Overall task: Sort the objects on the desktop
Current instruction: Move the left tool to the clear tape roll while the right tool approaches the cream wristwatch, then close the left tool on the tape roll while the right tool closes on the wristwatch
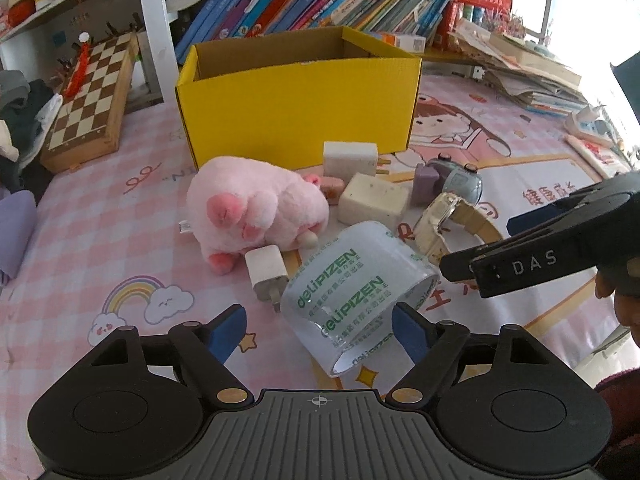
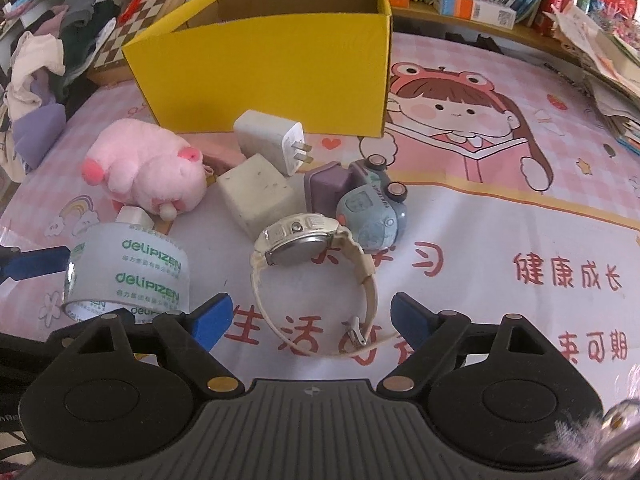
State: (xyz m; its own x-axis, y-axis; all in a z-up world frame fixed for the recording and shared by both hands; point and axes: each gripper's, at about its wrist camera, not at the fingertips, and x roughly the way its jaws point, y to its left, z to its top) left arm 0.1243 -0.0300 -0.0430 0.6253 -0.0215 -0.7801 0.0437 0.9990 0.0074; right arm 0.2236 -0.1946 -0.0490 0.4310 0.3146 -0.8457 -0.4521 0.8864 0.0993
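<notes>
The left gripper (image 1: 320, 328) stands wide, its blue pads (image 1: 228, 332) on either side of a roll of clear tape (image 1: 356, 292) printed with green lettering; the roll lies tilted on the worktop (image 1: 120, 208), its lower end reaching in between the pads, and no pad presses on it. The right gripper (image 2: 310, 322) is also wide and holds nothing, with the strap loop and buckle of a cream wristwatch (image 2: 304, 248) lying between its fingertips on the pink cartoon mat. In the left wrist view the right gripper comes in from the right edge as a black arm, just above the watch. Behind the tape lies a pink plush pig (image 1: 256, 208) on its side, and a small white plug (image 1: 266, 272) sits between the pig and the tape, touching or nearly touching both. Beyond the watch stands a speckled white block (image 2: 258, 192), with a larger white charger (image 2: 270, 142) behind it, its two prongs pointing right. To the right of the block sits a purple box (image 2: 326, 184), touching a little blue-grey toy car (image 2: 374, 212), which stands just behind the watch's face. An open yellow cardboard box (image 1: 296, 104) stands upright at the back of the group, with nothing visible inside from either view. A wooden chessboard (image 1: 88, 104) lies to the box's left, and rows of books (image 1: 320, 0) fill the shelf behind.
</notes>
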